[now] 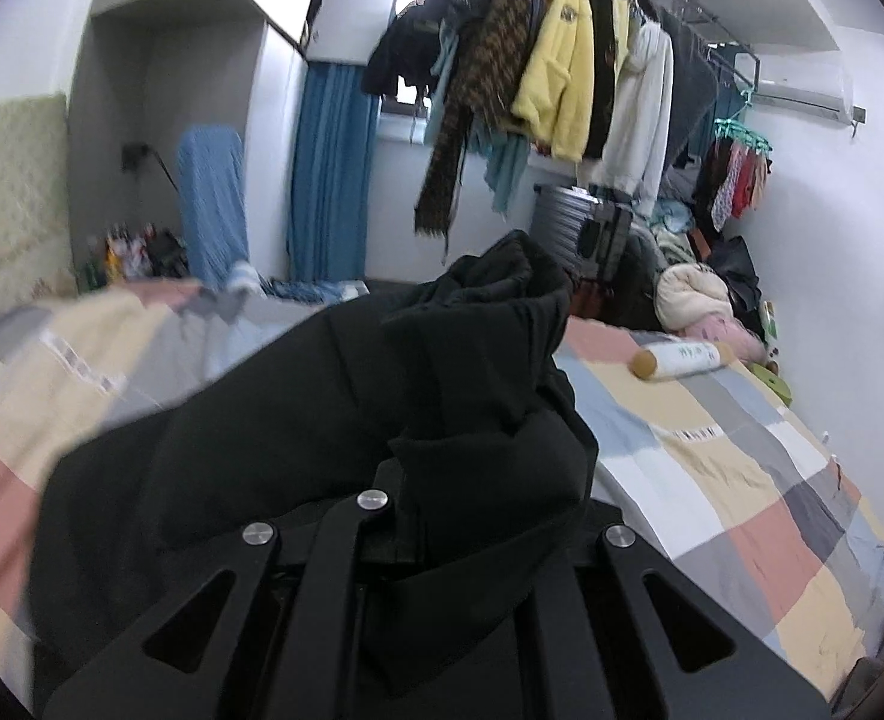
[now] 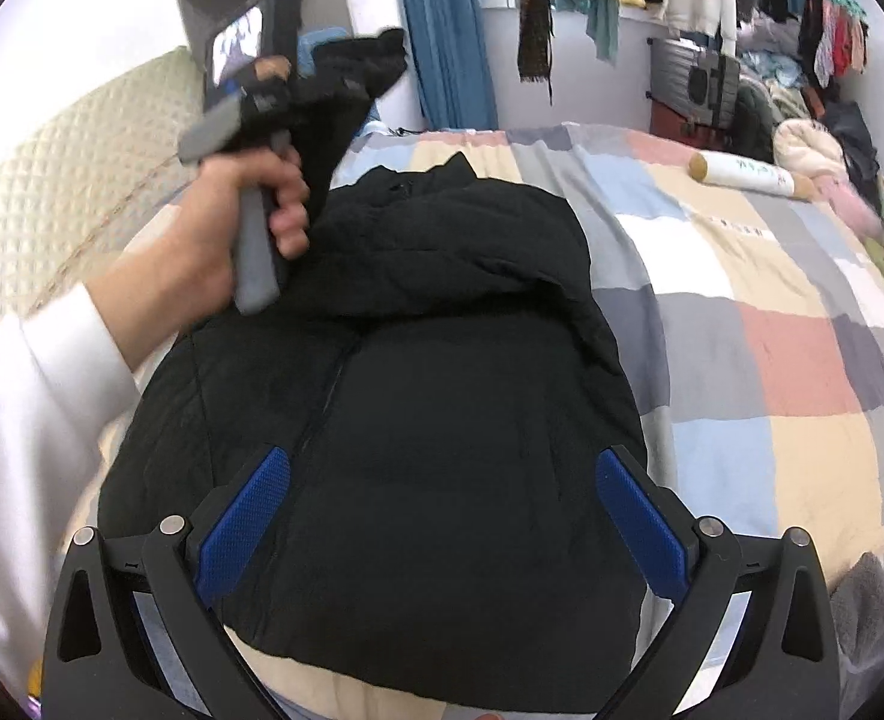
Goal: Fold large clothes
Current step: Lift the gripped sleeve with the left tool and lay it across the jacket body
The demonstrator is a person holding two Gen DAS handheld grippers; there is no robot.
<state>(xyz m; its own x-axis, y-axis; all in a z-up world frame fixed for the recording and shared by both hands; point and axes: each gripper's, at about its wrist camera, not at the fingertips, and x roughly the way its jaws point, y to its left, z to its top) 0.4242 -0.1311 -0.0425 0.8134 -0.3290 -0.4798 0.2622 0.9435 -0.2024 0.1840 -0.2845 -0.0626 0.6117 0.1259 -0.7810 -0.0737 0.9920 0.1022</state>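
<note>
A large black padded jacket [image 2: 442, 420] lies on the patchwork bedspread [image 2: 772, 360], collar at the far end. My left gripper [image 2: 345, 78] is shut on a black sleeve [image 1: 490, 360] and holds it lifted above the jacket's far left side. In the left wrist view the cloth drapes over the fingers and hides the tips. My right gripper [image 2: 442, 528] is open and empty, its blue pads [image 2: 243, 528] spread over the jacket's near part.
A white roll [image 2: 748, 177] lies on the bed at the far right. A quilted headboard [image 2: 51, 192] runs along the left. Hanging clothes [image 1: 562, 60], a suitcase [image 1: 568, 216] and piled bedding [image 1: 700, 294] stand beyond the bed. Grey cloth [image 2: 868, 612] lies at the near right edge.
</note>
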